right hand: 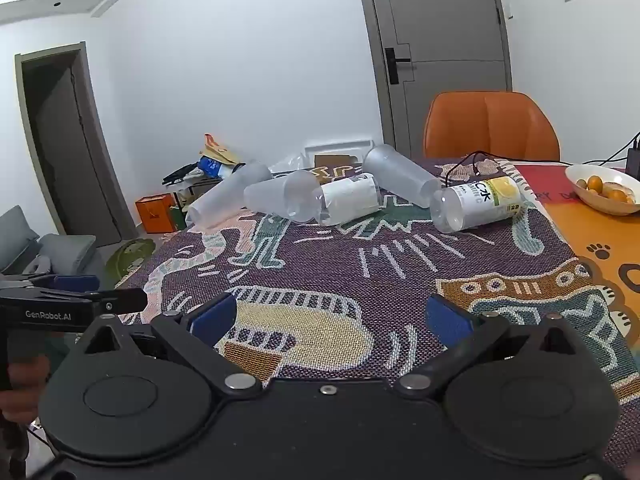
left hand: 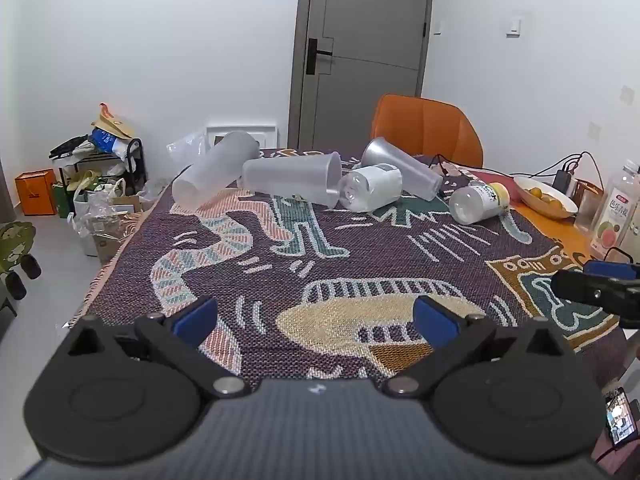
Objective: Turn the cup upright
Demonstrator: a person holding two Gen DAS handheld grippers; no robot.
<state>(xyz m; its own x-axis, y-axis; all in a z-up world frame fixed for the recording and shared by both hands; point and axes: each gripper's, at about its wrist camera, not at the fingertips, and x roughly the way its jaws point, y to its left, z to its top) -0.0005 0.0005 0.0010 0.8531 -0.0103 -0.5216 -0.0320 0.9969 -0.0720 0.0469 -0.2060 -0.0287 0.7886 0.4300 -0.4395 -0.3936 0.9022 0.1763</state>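
Observation:
Several plastic cups lie on their sides at the far end of the patterned cloth. A frosted cup [left hand: 214,172] [right hand: 224,196] lies at the far left, a second frosted cup [left hand: 292,182] [right hand: 280,198] beside it, a white-labelled cup [left hand: 370,188] [right hand: 348,200], a clear cup [left hand: 400,168] [right hand: 400,180] behind, and a yellow-labelled cup [left hand: 478,202] [right hand: 478,202] at the right. My left gripper [left hand: 316,320] is open and empty over the near cloth. My right gripper [right hand: 328,318] is open and empty, to the right of the left one.
A white bowl of oranges [left hand: 546,200] [right hand: 604,190], a juice bottle [left hand: 616,216] and charger cables [left hand: 560,168] sit on the table's right side. An orange chair [left hand: 426,130] [right hand: 490,124] stands behind the table. Bags and boxes [left hand: 92,184] crowd the floor at left.

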